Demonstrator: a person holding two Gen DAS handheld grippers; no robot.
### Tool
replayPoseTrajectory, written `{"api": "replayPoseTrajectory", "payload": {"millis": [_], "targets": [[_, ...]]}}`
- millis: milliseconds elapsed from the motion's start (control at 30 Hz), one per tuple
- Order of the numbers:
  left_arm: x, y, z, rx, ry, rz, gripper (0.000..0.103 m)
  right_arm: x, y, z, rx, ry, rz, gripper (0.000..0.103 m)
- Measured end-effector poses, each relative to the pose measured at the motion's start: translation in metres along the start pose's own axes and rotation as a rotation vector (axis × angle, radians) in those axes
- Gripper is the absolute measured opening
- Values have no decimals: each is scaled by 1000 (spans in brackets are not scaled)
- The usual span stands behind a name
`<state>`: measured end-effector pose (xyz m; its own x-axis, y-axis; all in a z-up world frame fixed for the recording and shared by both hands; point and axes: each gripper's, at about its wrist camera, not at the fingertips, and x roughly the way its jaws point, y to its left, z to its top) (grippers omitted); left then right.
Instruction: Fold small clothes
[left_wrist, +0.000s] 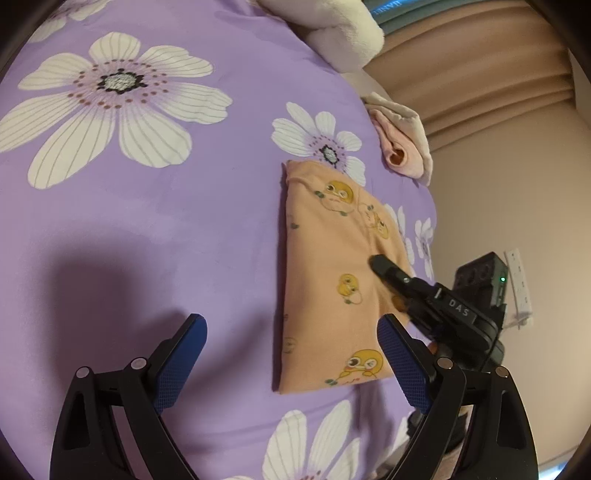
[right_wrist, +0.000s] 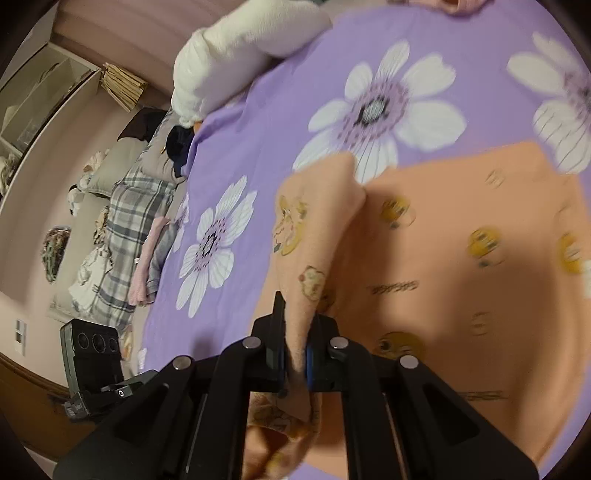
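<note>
A peach garment (left_wrist: 328, 266) printed with yellow ducks lies folded in a long rectangle on the purple flowered bedsheet (left_wrist: 166, 229). My left gripper (left_wrist: 290, 321) hovers open just above the sheet near the garment's near left edge, its blue pads (left_wrist: 183, 354) wide apart and bare. From the right side, my right gripper (left_wrist: 380, 264) reaches onto the garment. In the right wrist view this right gripper (right_wrist: 299, 317) is shut on a raised fold of the peach garment (right_wrist: 461, 258), and the pinched cloth stands up in a ridge between the pads.
A small heap of pink and cream clothes (left_wrist: 402, 147) sits beyond the garment near the bed's right edge. A white plush blanket (left_wrist: 340, 33) lies at the far end. Plaid bedding and other clothes (right_wrist: 125, 229) are piled beside the bed.
</note>
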<state>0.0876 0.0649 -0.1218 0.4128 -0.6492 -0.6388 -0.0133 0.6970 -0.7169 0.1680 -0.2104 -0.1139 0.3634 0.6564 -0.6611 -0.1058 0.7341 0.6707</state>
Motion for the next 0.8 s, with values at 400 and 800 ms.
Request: {"api": "replayPoseTrajectory", "payload": {"millis": [400,800], "targets": [[40,-54,-1,156,84,20,92,-70,-41,11,0,-127,-154,8],[98,-113,-22,372,174,50,92,-70,-97,-8,58,-109,-229,12]]}}
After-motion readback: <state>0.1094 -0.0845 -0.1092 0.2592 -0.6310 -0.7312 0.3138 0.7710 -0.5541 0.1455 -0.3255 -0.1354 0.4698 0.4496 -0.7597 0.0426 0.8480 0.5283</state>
